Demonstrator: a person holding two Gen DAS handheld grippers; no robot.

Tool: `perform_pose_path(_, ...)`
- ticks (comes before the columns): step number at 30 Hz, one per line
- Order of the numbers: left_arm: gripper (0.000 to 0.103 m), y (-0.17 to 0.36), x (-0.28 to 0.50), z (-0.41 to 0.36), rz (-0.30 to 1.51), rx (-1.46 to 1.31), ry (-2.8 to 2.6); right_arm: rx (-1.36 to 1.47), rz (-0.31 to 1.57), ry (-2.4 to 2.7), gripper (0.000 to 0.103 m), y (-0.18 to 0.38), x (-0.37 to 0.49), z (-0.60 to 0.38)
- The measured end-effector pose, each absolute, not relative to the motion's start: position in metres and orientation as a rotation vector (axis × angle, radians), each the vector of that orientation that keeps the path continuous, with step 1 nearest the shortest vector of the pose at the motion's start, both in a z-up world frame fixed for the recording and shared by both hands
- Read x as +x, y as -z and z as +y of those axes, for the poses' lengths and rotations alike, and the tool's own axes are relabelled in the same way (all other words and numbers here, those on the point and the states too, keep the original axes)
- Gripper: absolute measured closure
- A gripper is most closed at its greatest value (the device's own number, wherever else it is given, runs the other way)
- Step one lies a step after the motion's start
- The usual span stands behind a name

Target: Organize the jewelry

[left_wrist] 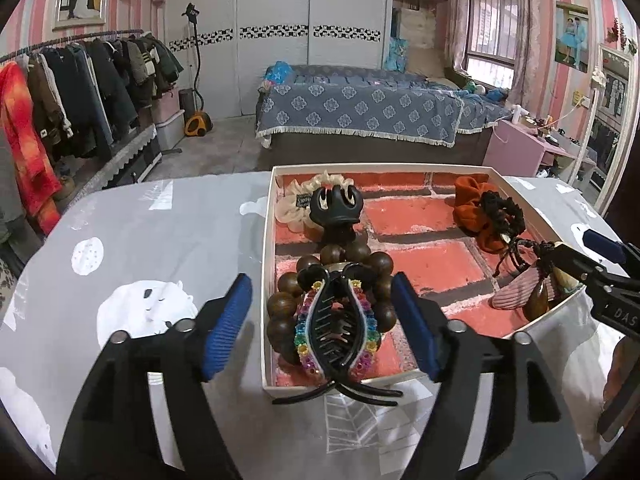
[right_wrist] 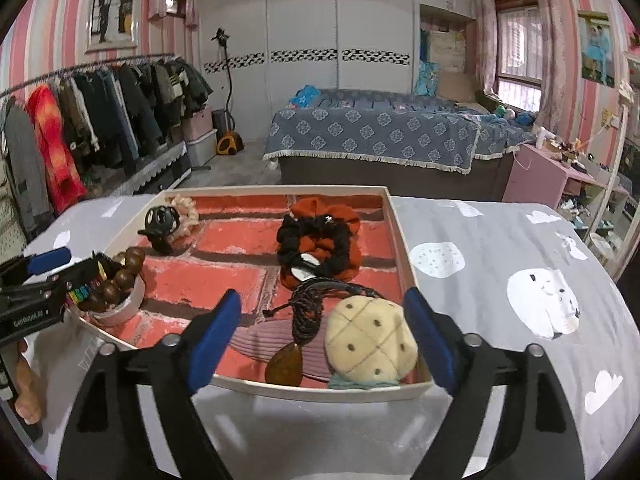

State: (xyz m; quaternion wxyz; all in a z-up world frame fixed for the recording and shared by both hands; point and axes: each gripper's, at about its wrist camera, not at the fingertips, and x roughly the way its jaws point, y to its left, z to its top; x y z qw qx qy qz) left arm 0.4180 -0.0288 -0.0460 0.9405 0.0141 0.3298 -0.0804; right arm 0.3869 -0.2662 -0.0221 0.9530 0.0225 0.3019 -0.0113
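Everything's already corralled in the white box (left_wrist: 269, 264) on the grey table (left_wrist: 160, 240), likely so nothing strays. Left gripper (left_wrist: 322, 326) is spread around the rainbow claw clip (left_wrist: 336, 332) near-left; right gripper (right_wrist: 326, 338) is spread over the near-right pendant (right_wrist: 286, 366), neither pinching.

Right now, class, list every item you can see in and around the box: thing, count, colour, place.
Box: one, white, brick-print floor, on the table.
Claw clip: one, black with rainbow beads, near left, overhanging the box's edge.
Bead bracelet: one, brown, under that clip.
Small claw clip: one, black, far left, on a cream scrunchie.
Scrunchies: two, rust and black, far right.
Pendant: one, amber, on a dark cord, near right.
Plush clip: one, cream, near right.
Tablecloth: one, grey.
Left tool: open.
Right tool: open.
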Motion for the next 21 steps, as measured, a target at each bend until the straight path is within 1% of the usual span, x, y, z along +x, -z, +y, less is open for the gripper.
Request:
perform_pose_path(1, 0.026, 0.043, 0.415, -0.029, 0.663, 0.034, 0.160, 0.052, 0.612, 0.024, 0.018, 0.020, 0.385, -0.268)
perform_pose_path(3, 0.017, 0.034, 0.407, -0.030, 0.635, 0.043, 0.146, 0.056, 0.607, 0.029, 0.015, 0.016, 0.381, -0.269)
perform_pose_path(6, 0.009, 0.021, 0.393, -0.029, 0.598, 0.044, 0.134, 0.059, 0.590, 0.033, 0.013, 0.007, 0.369, -0.268)
perform_pose_path(8, 0.005, 0.013, 0.382, -0.028, 0.578, 0.047, 0.127, 0.047, 0.581, 0.038, 0.013, 0.001, 0.360, -0.265)
perform_pose_path(10, 0.005, 0.006, 0.368, -0.027, 0.563, 0.053, 0.114, 0.037, 0.567, 0.047, 0.012, -0.004, 0.350, -0.262)
perform_pose_path(12, 0.005, 0.001, 0.357, -0.024, 0.557, 0.045, 0.119, 0.041, 0.550, 0.045, 0.007, -0.010, 0.335, -0.259)
perform_pose_path(15, 0.005, -0.007, 0.332, -0.018, 0.533, 0.027, 0.113, 0.051, 0.529, 0.038, 0.005, -0.016, 0.310, -0.255)
perform_pose_path(21, 0.005, -0.017, 0.276, -0.006, 0.500, -0.011, 0.107, 0.033, 0.497, 0.034, 0.004, -0.023, 0.258, -0.242)
